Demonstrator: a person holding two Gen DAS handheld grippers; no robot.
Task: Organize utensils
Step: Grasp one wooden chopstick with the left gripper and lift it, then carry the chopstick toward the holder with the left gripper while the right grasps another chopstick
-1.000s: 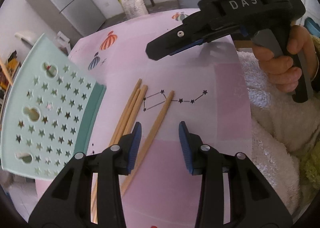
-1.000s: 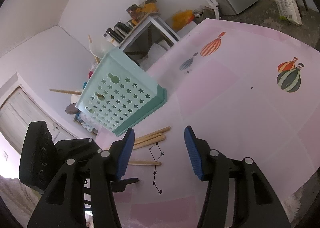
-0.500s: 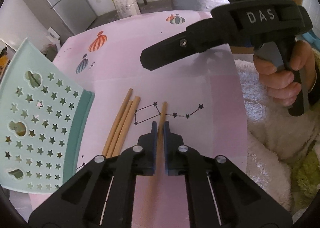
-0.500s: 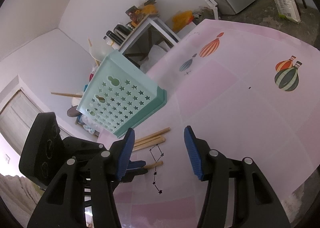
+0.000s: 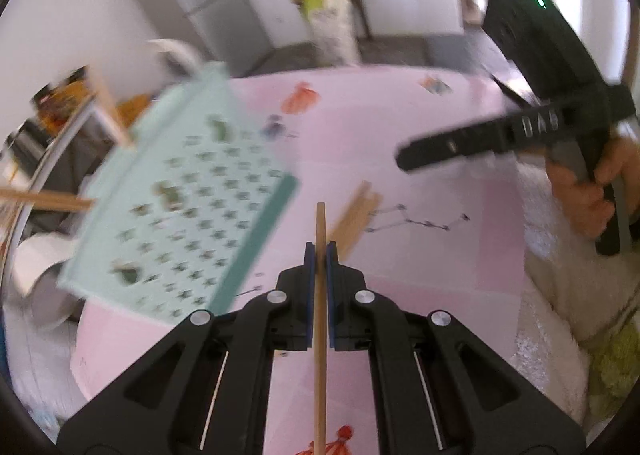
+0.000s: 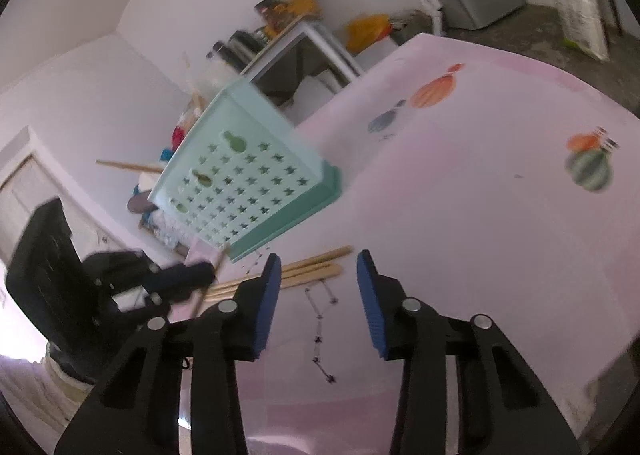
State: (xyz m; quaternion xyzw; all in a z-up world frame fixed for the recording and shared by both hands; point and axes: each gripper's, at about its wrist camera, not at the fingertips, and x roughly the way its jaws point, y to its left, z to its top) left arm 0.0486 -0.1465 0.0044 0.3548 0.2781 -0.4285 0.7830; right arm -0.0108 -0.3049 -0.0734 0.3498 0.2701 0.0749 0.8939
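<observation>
Pink tabletop (image 5: 420, 159) with balloon prints. Left tool (image 5: 319, 251) is clamped on one chopstick (image 5: 320, 315), lifted clear, its long axis running straight away between the pads, tip toward the mint basket (image 5: 188, 207). Three more chopsticks (image 6: 304, 273) lie side by side on the tabletop beside the basket. Right tool (image 6: 316, 291) is closing with nothing between its pads

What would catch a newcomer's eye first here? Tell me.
Most striking is the left gripper, shut on a single wooden chopstick at the middle of the left view. Left of it stands a mint basket with star-shaped holes, near the edge of the pink table. More chopsticks lie loose beside the basket.
</observation>
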